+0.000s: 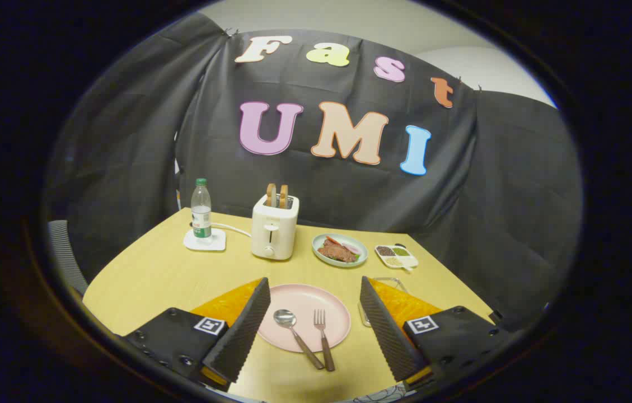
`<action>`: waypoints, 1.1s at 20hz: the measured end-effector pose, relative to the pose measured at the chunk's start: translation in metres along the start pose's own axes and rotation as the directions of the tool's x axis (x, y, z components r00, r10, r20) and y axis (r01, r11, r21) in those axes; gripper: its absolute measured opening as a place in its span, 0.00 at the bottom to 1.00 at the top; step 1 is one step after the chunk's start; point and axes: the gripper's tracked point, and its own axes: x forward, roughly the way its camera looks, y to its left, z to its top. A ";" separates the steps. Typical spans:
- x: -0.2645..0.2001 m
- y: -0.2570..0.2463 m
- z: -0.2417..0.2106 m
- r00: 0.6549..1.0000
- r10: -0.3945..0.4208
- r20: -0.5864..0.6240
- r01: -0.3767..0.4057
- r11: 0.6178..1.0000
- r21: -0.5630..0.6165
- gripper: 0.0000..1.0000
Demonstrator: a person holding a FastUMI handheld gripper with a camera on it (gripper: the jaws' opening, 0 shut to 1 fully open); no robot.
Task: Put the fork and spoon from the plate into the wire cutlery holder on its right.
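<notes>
A pink plate (304, 299) lies on the yellow table between my two fingers. On it rest a spoon (288, 322) and, to its right, a fork (322, 336), both with brown handles reaching over the plate's near rim toward me. My gripper (314, 291) hovers above the plate, open wide, with nothing between its fingers. The wire cutlery holder (387, 282) stands just right of the plate, mostly hidden behind my right finger (385, 330).
Beyond the plate stand a white toaster (274, 232) with two bread slices, a water bottle (201, 212) on a white coaster, a plate of food (340, 250) and a small divided dish of spices (396, 256). The table's (153, 274) edges curve away on both sides.
</notes>
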 end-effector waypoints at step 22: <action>-0.004 0.001 -0.041 0.994 0.087 -0.062 -0.088 0.996 -0.007 1.00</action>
